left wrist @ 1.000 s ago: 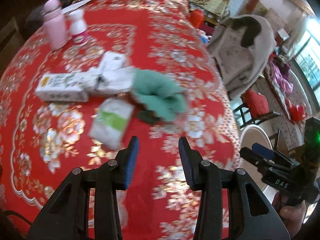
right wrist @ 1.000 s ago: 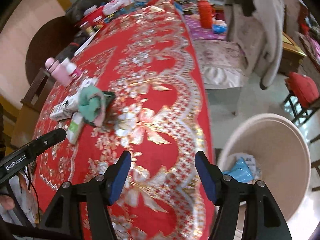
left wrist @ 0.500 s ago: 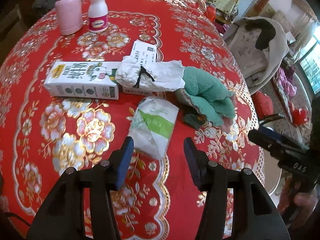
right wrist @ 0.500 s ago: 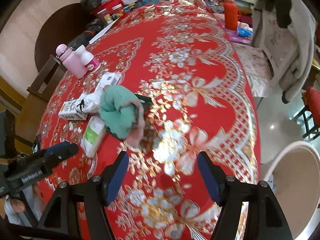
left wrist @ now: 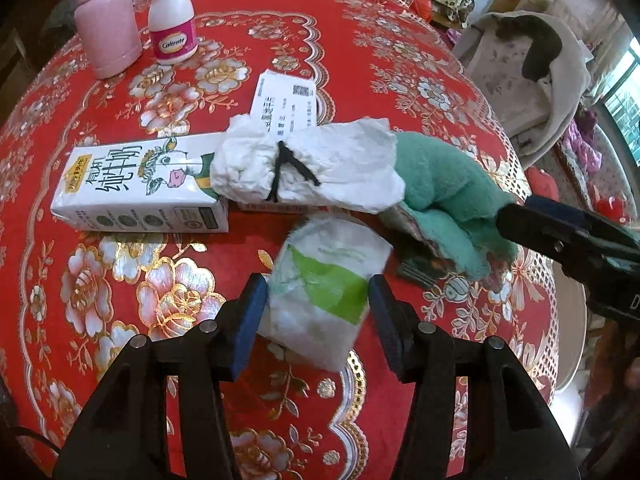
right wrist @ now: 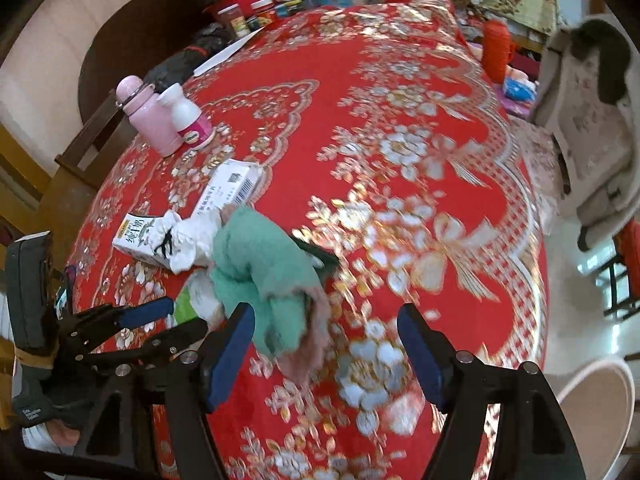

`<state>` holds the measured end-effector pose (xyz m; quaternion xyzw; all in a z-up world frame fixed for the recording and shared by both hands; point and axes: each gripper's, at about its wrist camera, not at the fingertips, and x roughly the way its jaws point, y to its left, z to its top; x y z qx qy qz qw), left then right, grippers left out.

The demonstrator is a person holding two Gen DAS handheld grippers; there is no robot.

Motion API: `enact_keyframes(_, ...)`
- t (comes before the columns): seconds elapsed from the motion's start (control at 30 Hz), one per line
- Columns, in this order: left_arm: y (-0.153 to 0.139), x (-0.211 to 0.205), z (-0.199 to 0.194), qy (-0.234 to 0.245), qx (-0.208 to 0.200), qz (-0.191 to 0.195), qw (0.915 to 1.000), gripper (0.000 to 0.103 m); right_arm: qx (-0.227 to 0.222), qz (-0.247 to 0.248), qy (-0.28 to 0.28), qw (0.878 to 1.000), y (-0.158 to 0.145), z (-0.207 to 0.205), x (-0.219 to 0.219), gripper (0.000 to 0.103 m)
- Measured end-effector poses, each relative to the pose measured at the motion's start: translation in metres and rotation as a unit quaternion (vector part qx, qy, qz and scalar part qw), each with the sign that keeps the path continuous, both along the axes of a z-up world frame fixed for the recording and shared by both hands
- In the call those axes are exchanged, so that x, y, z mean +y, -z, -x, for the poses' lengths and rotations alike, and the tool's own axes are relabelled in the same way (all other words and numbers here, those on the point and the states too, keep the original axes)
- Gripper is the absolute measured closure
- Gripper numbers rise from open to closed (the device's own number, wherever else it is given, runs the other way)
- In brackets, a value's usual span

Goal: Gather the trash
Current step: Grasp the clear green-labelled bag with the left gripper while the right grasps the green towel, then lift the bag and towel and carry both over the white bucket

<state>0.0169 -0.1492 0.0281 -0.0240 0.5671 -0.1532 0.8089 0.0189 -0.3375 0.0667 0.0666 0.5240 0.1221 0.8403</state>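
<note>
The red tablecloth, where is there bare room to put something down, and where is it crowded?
Bare cloth: the wide stretch between the green towel and the chair with the coat, and the patch below the milk carton. Crowded: carton, tied white bundle, towel and tissue pack lie packed together; pink flask and white bottle stand behind.

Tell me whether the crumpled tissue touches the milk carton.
Touching: the left wrist view shows the crumpled tissue lying over the milk carton end.
</note>
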Motion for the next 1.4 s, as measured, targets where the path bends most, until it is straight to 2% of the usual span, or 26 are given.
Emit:
enact_keyframes(0.1, 0.001, 0.004, -0.002, -0.004, 0.001, 0.016, 0.9999, 0.051, 0.005, 0.009, -0.023, 1.000, 0.005, -0.013, 0.014, 0.030)
enact_keyframes(0.23, 0.002, 0.001, -0.001, 0.001, -0.001, 0.010, 1.0000, 0.052, 0.016, 0.013, -0.037, 0.999, 0.017, -0.027, 0.028, 0.030)
enact_keyframes(0.37, 0.002, 0.002, 0.001, -0.001, 0.000, 0.017, 0.9999, 0.064, 0.005, -0.001, -0.043, 0.999, 0.020, -0.030, 0.034, 0.032)
enact_keyframes(0.43, 0.000, 0.004, 0.003, -0.005, 0.002, 0.027, 0.9996, 0.070, 0.001, -0.012, -0.048, 0.999, 0.018, -0.028, 0.035, 0.055)
enact_keyframes(0.47, -0.001, 0.006, 0.004, -0.007, 0.003, 0.029, 0.9996, 0.072, -0.004, -0.013, -0.048, 0.999, 0.015, -0.025, 0.035, 0.057)
enact_keyframes(0.53, -0.005, 0.008, 0.006, -0.014, 0.004, 0.034, 0.9993, 0.077, -0.010, -0.012, -0.048, 0.999, 0.010, -0.020, 0.032, 0.070)
enact_keyframes(0.6, -0.010, 0.009, 0.008, -0.017, 0.000, 0.040, 0.9991, 0.082, -0.014, -0.027, -0.039, 0.999, 0.003, -0.014, 0.023, 0.074)
enact_keyframes(0.73, -0.021, 0.008, 0.015, -0.015, -0.011, 0.040, 0.9990, 0.084, -0.033, -0.038, -0.015, 0.999, -0.011, 0.002, 0.005, 0.075)
enact_keyframes(0.87, -0.027, 0.009, 0.023, -0.014, -0.012, 0.043, 0.9989, 0.084, -0.029, -0.040, -0.006, 0.999, -0.015, 0.021, -0.008, 0.075)
enact_keyframes(1.07, -0.034, 0.007, 0.036, -0.011, -0.019, 0.042, 0.9989, 0.084, 0.020, -0.040, -0.009, 0.999, 0.001, 0.045, -0.016, 0.075)
enact_keyframes(1.1, -0.034, 0.007, 0.038, -0.011, -0.019, 0.041, 0.9989, 0.084, 0.021, -0.035, -0.009, 0.999, 0.003, 0.047, -0.016, 0.071)
enact_keyframes(1.17, -0.036, 0.007, 0.043, -0.012, -0.020, 0.040, 0.9989, 0.084, 0.022, -0.032, -0.014, 0.999, 0.005, 0.050, -0.014, 0.056)
enact_keyframes(1.2, -0.036, 0.007, 0.045, -0.012, -0.020, 0.040, 0.9989, 0.084, 0.020, -0.031, -0.016, 0.999, 0.005, 0.050, -0.012, 0.045)
enact_keyframes(1.23, -0.037, 0.007, 0.046, -0.013, -0.021, 0.038, 0.9990, 0.084, 0.018, -0.029, -0.017, 0.999, 0.007, 0.049, -0.010, 0.041)
enact_keyframes(1.37, -0.042, 0.006, 0.054, -0.015, -0.027, 0.036, 0.9989, 0.084, 0.010, -0.012, -0.022, 1.000, 0.013, 0.049, -0.002, 0.044)
enact_keyframes(1.4, -0.044, 0.006, 0.056, -0.016, -0.029, 0.035, 0.9989, 0.084, 0.005, -0.010, -0.020, 1.000, 0.015, 0.050, -0.002, 0.057)
